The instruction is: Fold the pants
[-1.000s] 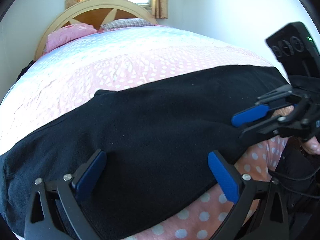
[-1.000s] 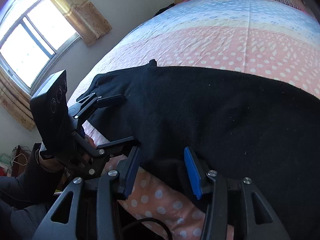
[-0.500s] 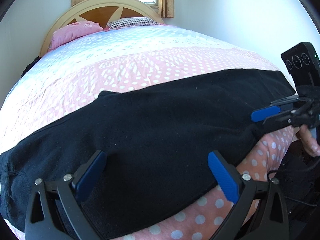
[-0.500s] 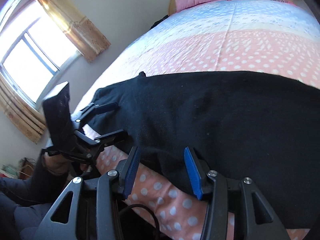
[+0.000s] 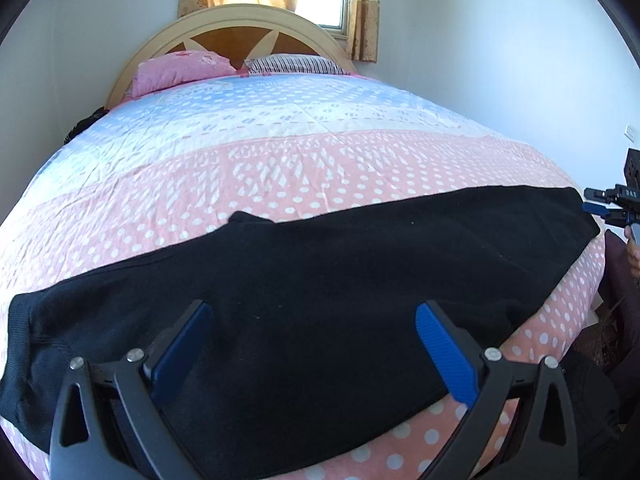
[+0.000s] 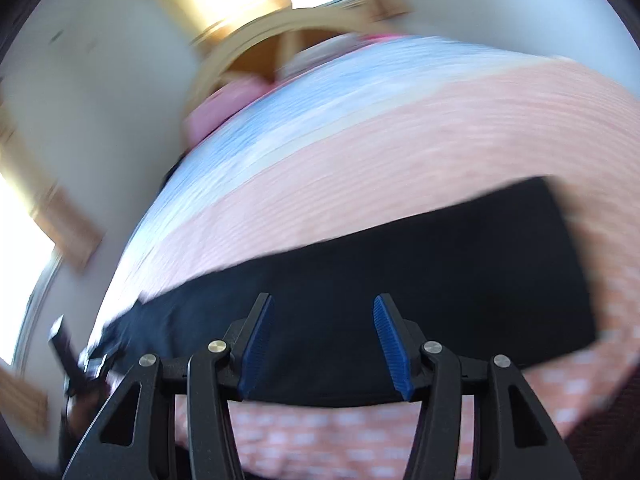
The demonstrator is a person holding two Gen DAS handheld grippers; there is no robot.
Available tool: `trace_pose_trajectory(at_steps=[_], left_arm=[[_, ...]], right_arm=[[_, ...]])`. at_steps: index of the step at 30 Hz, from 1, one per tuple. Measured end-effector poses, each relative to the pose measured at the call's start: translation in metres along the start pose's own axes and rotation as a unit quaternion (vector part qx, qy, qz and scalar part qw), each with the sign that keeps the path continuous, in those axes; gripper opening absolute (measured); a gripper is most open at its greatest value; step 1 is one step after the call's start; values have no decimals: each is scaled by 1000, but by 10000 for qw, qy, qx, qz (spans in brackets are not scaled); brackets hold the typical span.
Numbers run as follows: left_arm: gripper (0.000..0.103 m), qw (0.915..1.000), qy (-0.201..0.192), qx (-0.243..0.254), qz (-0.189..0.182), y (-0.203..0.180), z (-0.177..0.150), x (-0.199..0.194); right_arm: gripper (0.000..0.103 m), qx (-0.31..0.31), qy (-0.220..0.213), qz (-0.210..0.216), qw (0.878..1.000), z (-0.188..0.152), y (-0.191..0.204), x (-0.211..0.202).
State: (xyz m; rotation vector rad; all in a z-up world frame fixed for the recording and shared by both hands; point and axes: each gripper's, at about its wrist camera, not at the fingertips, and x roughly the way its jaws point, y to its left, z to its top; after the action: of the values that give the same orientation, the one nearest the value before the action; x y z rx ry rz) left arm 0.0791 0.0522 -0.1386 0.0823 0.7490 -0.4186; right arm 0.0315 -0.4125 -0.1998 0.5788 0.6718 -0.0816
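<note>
Across the near end of the bed point(image 5: 320, 168) I count one pair of black pants point(image 5: 320, 292), laid flat and lengthwise from edge to edge on the pink dotted cover. Two pillows at the headboard point(image 5: 168, 44): one pink pillow point(image 5: 180, 70), one striped pillow point(image 5: 294, 65). Two grippers, one per hand.

From the left wrist view, the pants fill the space under and ahead of my left gripper point(image 5: 314, 344). Its fingers point(image 5: 444, 354) stand wide apart over the cloth; nothing is pinched between them, and I cannot tell whether the tips touch the fabric. The ribbed hem end of the pants lies at the far left of this view, the other end at the far right.

My right gripper point(image 5: 600, 206) shows only at the right rim of that view, just beside the right end of the pants. In its own view, which is heavily blurred, the right gripper point(image 6: 324, 340) sits above the near edge of the pants point(image 6: 400, 280), fingers point(image 6: 390, 340) about half apart. Its jaws have just been opening, with no cloth gripped between them. The left gripper point(image 6: 86, 364) appears small at the lower left there, by the far end of the pants.
</note>
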Motion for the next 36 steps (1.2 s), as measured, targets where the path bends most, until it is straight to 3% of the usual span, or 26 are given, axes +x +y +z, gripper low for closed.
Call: trace_pose_trajectory(at_steps=[3,12,16,19,22,25,27,29,32,36], left_arm=[[103,10000,4,34,-26,-7,6,5],[103,9995,190,216,150,-28,14,19],[103,9990,324,138,285,-24,13,29],[103,9989,398,-11,235,-20,12,32],[103,9988,450,-2,212,-20,10,34],[103,9989,426,-31,203,-20,8,33],[103,9991,362,-85,218,-19,7,31],[103,9992,299,-167,216,-17,7,30],[103,9992,249,-248,180,-15,5,28],[103,9991,215,-295,192,-14,6,26]], right_arm=[[54,337,-237,-348,9985,15,-44,-19],[54,750,39,-336,9966,13,-114,-17],[54,633,125,-259,9976,11,-116,-12],[53,671,289,162,9972,8,-111,-6],[51,557,308,54,9980,6,-104,5],[34,829,335,135,9959,7,-115,6],[16,964,382,331,9941,5,-123,5],[14,1034,428,563,9921,4,-124,5],[13,826,373,425,9950,2,-114,4],[12,877,170,548,9945,2,-102,-1]])
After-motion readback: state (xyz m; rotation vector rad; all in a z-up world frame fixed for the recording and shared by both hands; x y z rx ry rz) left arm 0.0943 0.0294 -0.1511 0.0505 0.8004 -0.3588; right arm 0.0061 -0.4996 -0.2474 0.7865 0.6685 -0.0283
